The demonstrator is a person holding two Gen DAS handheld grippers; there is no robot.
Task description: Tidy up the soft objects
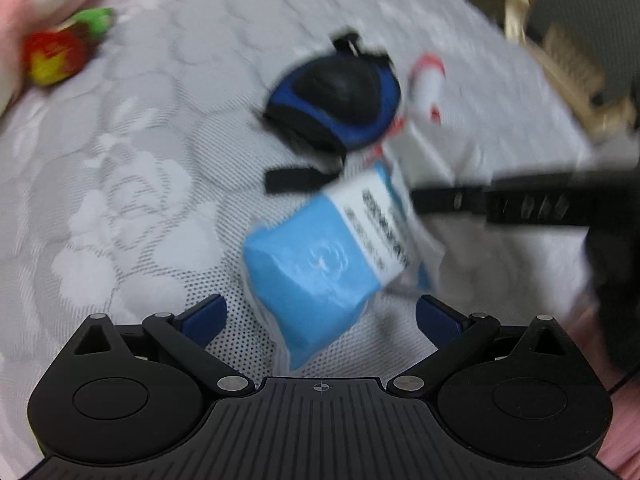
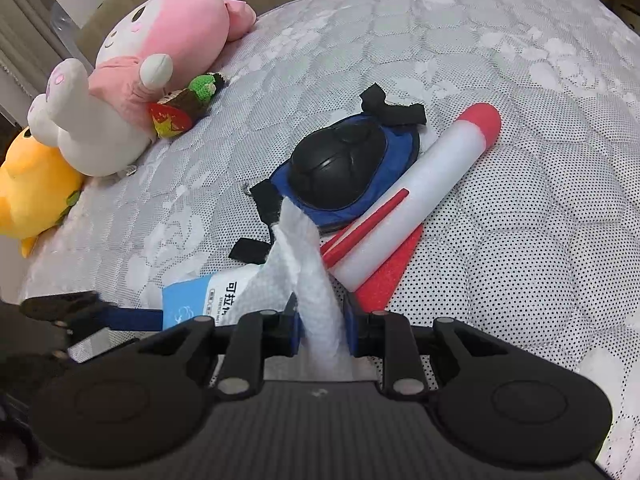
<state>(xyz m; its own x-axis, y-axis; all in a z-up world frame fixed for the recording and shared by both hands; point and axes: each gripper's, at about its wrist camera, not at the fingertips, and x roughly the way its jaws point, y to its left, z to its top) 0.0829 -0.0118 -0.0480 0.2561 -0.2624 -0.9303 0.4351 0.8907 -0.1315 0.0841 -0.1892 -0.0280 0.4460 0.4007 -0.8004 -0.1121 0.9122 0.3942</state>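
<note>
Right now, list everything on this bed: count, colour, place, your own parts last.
mattress: one, white quilted, under everything.
pink plush: one, pink and white, far left edge.
yellow plush: one, yellow, left edge, beside the pink one.
strawberry toy: one, red and green, against the pink plush.
knee pad: one, blue and black, centre.
foam rocket: one, white and red, right of the knee pad.
tissue pack: one, blue and white, near edge.
tissue sheet: one, white, rising from the pack.
left gripper: open over the pack.
right gripper: pinching the sheet.
</note>
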